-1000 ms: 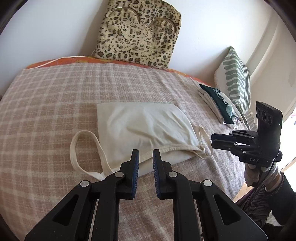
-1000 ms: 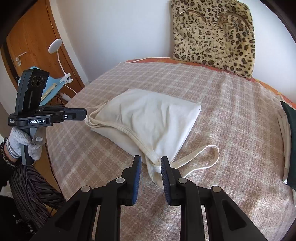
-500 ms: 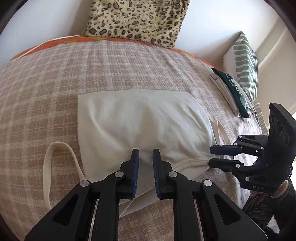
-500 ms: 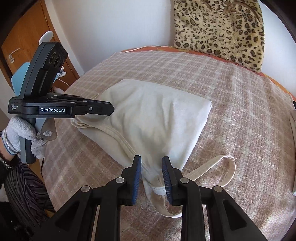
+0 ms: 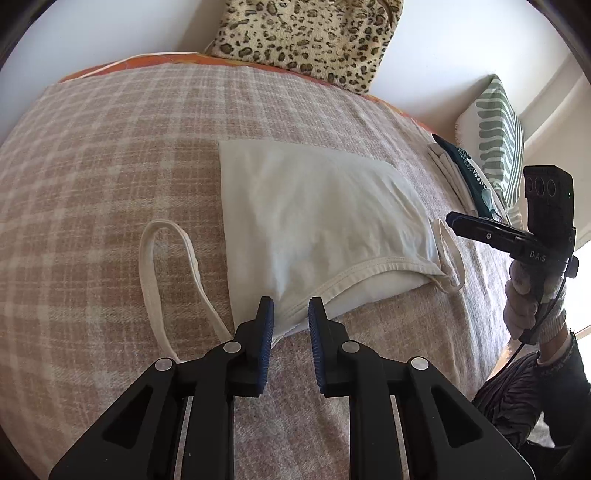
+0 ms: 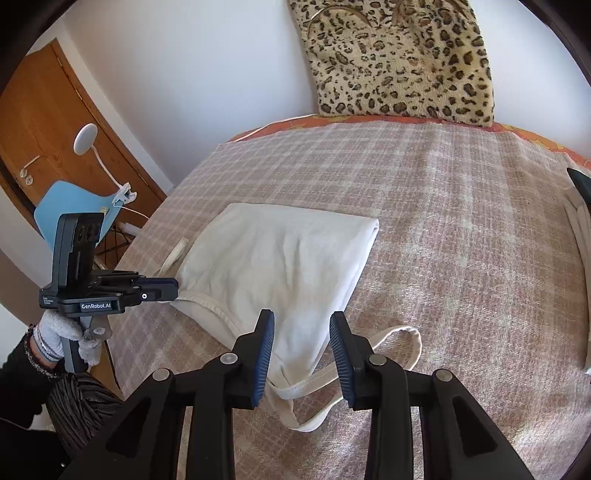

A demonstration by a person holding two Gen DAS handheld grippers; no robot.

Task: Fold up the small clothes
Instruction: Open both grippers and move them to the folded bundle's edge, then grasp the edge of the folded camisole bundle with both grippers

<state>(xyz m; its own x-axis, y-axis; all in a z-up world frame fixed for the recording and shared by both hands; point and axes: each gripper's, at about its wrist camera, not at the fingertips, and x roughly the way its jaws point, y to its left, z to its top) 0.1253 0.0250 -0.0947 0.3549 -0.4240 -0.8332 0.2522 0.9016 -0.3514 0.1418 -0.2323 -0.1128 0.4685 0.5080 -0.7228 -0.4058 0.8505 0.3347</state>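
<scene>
A cream tank top (image 5: pixel 314 218) lies folded on the checked blanket (image 5: pixel 110 147), straps trailing at both near corners. It also shows in the right wrist view (image 6: pixel 280 258). My left gripper (image 5: pixel 290 314) is open and empty, its tips just above the top's near neckline hem. One strap loop (image 5: pixel 162 266) lies to its left. My right gripper (image 6: pixel 302 334) is open and empty, over the top's near corner where a strap loop (image 6: pixel 402 343) trails out. Each gripper shows in the other's view: the right one (image 5: pixel 458 221) and the left one (image 6: pixel 166 288).
A leopard-print cushion (image 5: pixel 310 33) leans on the wall at the head of the bed. Folded clothes, white and dark green (image 5: pixel 461 173), lie by a striped pillow (image 5: pixel 495 136) on the right. A wooden door (image 6: pixel 44 122) and a blue chair (image 6: pixel 70 206) stand off the bed's left side.
My right gripper's jaws have opened wider. My left gripper has pulled back toward the near hem of the top. The top has not moved.
</scene>
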